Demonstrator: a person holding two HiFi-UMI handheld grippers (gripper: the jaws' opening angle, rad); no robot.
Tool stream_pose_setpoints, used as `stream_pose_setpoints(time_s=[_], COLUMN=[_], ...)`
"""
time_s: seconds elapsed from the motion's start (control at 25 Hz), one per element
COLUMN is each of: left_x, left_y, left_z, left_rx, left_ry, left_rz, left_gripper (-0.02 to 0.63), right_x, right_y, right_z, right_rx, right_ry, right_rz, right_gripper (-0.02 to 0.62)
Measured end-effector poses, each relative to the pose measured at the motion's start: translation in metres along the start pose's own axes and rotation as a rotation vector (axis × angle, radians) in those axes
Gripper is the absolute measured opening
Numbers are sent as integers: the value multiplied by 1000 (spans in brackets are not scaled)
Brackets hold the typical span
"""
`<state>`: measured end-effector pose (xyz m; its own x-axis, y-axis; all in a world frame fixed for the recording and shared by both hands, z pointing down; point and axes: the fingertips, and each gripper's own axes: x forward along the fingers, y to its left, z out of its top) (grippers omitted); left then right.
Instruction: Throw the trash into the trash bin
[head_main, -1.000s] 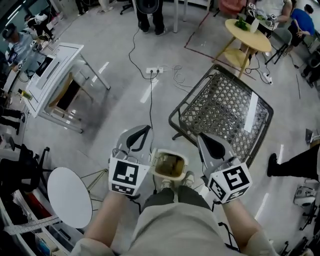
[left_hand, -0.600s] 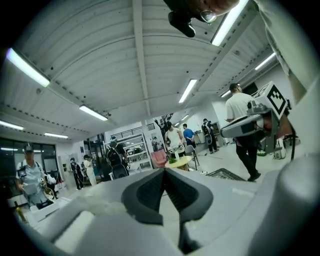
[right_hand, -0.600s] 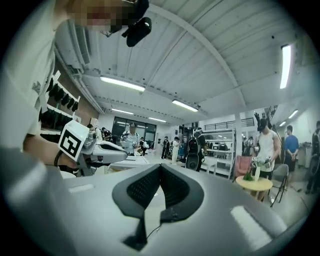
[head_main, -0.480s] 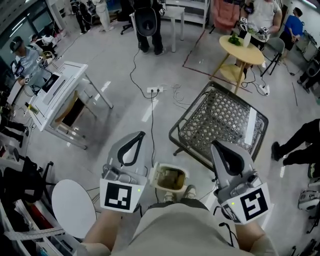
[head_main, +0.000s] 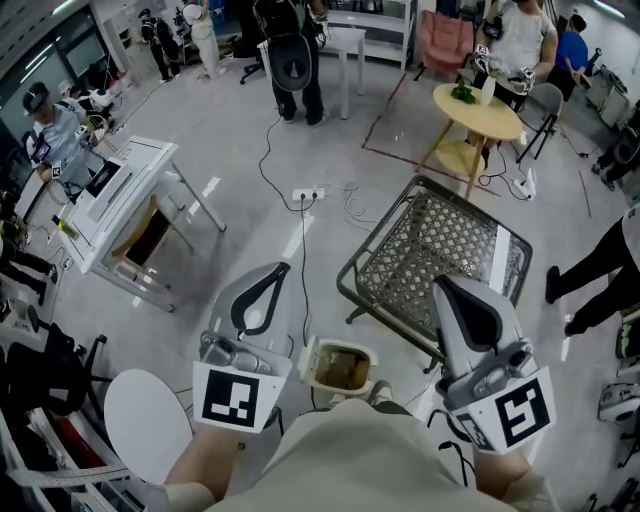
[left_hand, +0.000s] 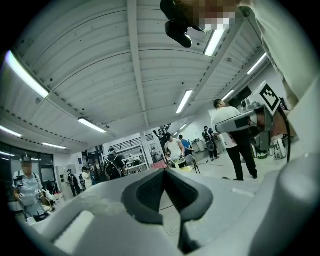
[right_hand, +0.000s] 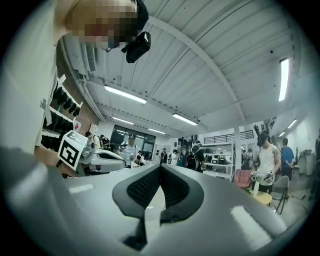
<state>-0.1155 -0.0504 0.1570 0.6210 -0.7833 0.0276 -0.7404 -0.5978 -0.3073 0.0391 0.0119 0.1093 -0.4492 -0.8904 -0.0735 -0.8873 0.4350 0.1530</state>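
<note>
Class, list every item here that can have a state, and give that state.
left gripper: jaws shut, nothing between them
right gripper: jaws shut, nothing between them
trash bin: upright, lidless, something brownish inside
mesh chair: upright

The trash bin (head_main: 338, 366) is standing on the floor (head_main: 230, 235) just before the person's feet. It is sitting between the left gripper (head_main: 280, 268) and the right gripper (head_main: 447, 284), which are being held out at either side of it. Beyond the bin and to its right, a mesh table (head_main: 440, 250) is standing, with a round table (head_main: 478, 100) standing behind it. A power strip (head_main: 308, 195) is lying on the floor ahead of the bin. A desk (head_main: 110, 190) is standing at the far left, and a small round table (head_main: 145, 425) is sitting nearer, left of the left gripper.
</note>
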Motion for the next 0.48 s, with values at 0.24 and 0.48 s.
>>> stream_pose_setpoints(time_s=[0.24,0.48], left_x=[5,7], left_y=[-4,-7], left_z=[2,-6], left_rx=[92,43], left_ry=[-15,6], left_rz=[-18,-15], left_gripper=[2,2], right_x=[7,9], right_y=[-3,-7], right_z=[-4,-16], right_rx=[4,19], right_ry=[13,27], right_rz=[-1,-2], right_gripper=[5,5])
